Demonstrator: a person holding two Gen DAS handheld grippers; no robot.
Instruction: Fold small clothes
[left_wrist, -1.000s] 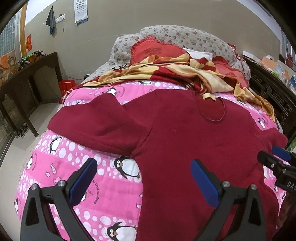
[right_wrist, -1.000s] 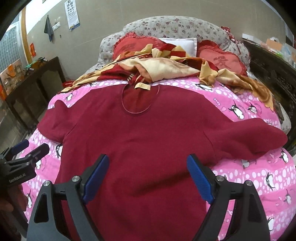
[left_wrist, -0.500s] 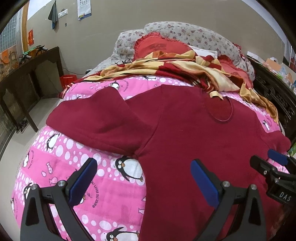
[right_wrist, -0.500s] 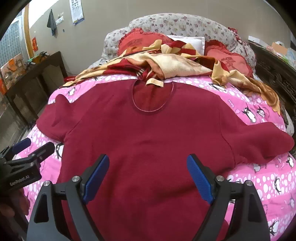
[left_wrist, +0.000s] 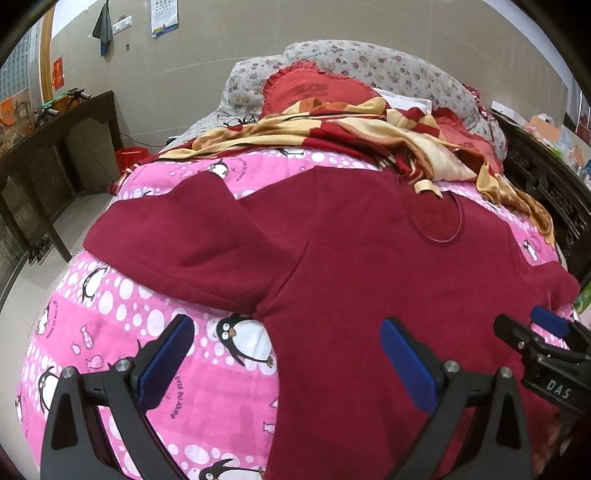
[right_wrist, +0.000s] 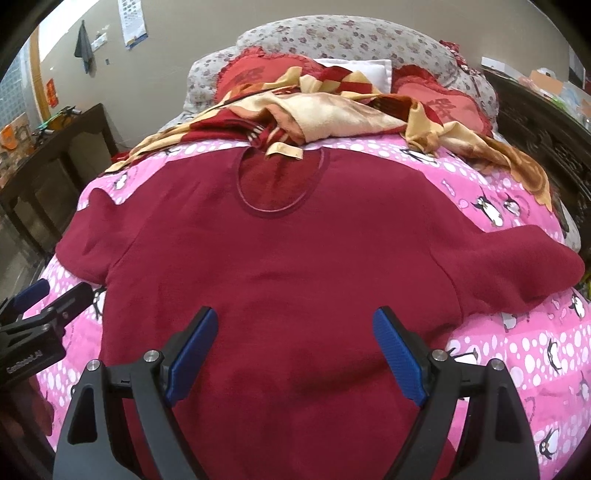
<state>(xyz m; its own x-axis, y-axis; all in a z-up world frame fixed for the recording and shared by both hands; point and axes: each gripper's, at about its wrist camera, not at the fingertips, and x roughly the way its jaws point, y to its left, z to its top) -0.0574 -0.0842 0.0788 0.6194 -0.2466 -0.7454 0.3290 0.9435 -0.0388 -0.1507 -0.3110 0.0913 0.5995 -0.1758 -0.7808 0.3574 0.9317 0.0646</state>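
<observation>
A dark red long-sleeved top (right_wrist: 280, 266) lies spread flat, neck away from me, on a pink penguin quilt (right_wrist: 532, 343). It also shows in the left wrist view (left_wrist: 369, 266), with its left sleeve (left_wrist: 177, 243) stretched out sideways. The right sleeve (right_wrist: 517, 262) lies out to the right. My left gripper (left_wrist: 288, 354) is open and empty above the top's left side edge. My right gripper (right_wrist: 295, 347) is open and empty above the top's lower middle. Each gripper shows at the edge of the other's view.
A crumpled red and cream blanket (right_wrist: 332, 110) and red pillows (right_wrist: 443, 99) lie beyond the neck. A dark wooden table (left_wrist: 48, 147) stands left of the bed. A dark carved bed frame (right_wrist: 535, 118) runs along the right.
Both grippers have moved forward and a little lower over the top, so the garment fills more of each view. Both stay open and empty.
</observation>
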